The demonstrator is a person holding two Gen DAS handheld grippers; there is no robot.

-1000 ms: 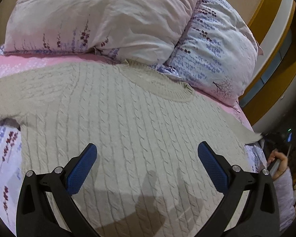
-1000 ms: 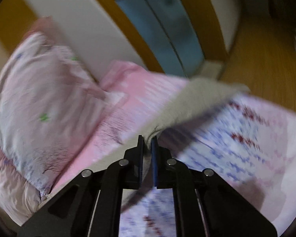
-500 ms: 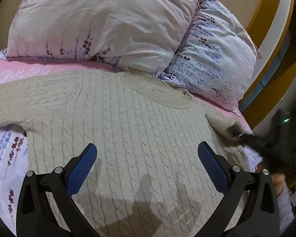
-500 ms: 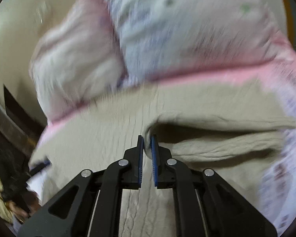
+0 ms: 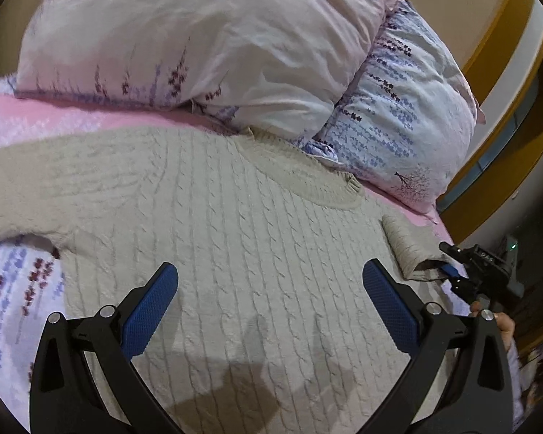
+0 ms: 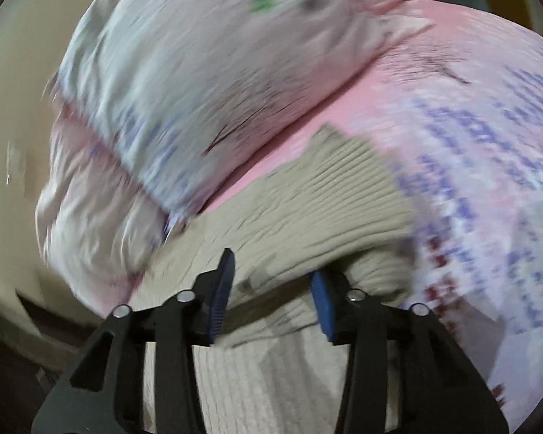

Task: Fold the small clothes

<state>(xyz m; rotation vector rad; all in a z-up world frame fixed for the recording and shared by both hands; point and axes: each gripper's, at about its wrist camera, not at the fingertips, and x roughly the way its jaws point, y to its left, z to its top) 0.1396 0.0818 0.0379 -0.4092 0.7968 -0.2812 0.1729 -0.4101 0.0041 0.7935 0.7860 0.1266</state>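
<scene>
On the bed (image 5: 3, 115), blurred right hand-held gripper (image 6: 271, 289) just opened around sweater (image 5: 235, 253) sleeve; left hand-held gripper (image 5: 268, 303) wide.

No readable text, label, brand, number or sign appears anywhere; the pillows and bedsheet carry only printed flowers.

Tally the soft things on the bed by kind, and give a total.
Cable-knit sweaters: 1, beige, spread flat on the bedsheet, one sleeve folded over at the right claw.
Pillows: 2, one pinkish-white, one with blue flower print.
Total: 3
</scene>
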